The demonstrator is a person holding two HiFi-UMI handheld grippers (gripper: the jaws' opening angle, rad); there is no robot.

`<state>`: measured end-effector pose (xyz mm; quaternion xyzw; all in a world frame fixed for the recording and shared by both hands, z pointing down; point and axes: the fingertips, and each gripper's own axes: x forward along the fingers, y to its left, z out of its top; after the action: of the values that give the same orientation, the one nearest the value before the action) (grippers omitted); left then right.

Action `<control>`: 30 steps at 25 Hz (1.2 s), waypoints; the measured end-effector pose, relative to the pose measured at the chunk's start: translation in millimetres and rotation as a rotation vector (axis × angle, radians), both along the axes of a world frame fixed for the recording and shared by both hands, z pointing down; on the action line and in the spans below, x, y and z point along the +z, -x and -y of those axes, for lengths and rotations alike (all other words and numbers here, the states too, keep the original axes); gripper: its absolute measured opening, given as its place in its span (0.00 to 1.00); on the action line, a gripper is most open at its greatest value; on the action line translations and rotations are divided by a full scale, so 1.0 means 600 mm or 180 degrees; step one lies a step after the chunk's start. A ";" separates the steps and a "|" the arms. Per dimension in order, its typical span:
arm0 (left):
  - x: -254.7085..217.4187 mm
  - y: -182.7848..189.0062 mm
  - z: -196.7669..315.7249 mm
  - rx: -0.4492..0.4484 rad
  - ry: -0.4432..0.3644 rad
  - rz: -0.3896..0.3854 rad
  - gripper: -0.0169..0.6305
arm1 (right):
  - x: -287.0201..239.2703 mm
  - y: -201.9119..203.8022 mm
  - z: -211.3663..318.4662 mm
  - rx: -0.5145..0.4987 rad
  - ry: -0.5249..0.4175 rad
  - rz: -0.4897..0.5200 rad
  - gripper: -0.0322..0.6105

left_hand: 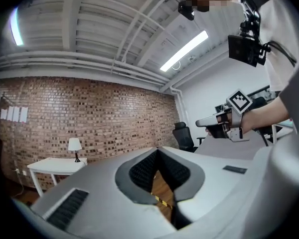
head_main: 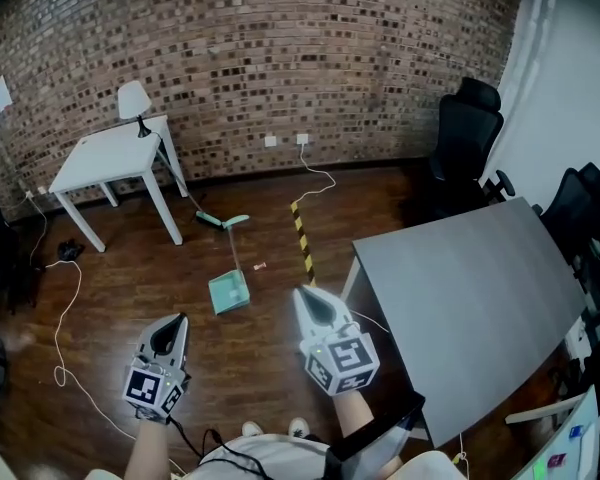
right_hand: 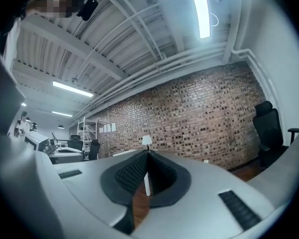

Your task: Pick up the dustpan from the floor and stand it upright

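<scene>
**A:** Where is the dustpan?

**B:** The teal dustpan (head_main: 229, 292) lies flat on the wooden floor (head_main: 250, 368), out ahead of both claws and well apart from them. Its thin handle runs away towards the brick wall (head_main: 280, 48), where a teal brush (head_main: 225, 220) lies.

**A:** And the claws?

**B:** The left claw (left_hand: 157, 151) has its jaws together with nothing between them. The right claw (right_hand: 148, 152) is likewise closed and empty. Both are held level above the floor.

**A:** What hems the pan in?

**B:** On the left is the white bench (head_main: 100, 158), its nearest leg well clear of the pan. On the right is the grey bench (head_main: 480, 298), whose near corner points towards the pan. The right claw hangs close to that bench's left edge. A striped tape (head_main: 302, 238) runs along the floor between the pan and that corner.

**A:** Open room?

**B:** Bare floor lies between the claws and the pan. A white cable (head_main: 60, 333) loops on the floor off to the left, apart from the pan.
</scene>
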<state>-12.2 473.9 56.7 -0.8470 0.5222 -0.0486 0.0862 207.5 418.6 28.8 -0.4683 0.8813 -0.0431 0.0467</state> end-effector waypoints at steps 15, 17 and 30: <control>-0.034 0.034 -0.001 0.0036 -0.0119 0.0095 0.03 | -0.037 0.089 -0.026 -0.0022 -0.0256 -0.0237 0.04; -0.033 0.036 -0.002 0.0052 -0.0122 0.0103 0.03 | -0.037 0.091 -0.029 -0.0008 -0.0278 -0.0221 0.04; -0.051 0.046 0.017 0.0117 -0.0123 0.0153 0.03 | -0.048 0.114 -0.010 -0.0051 -0.0248 -0.0185 0.04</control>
<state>-39.8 463.9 25.8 -0.8533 0.5052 -0.0573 0.1160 139.1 424.7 0.2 -0.4602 0.8870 0.0045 0.0390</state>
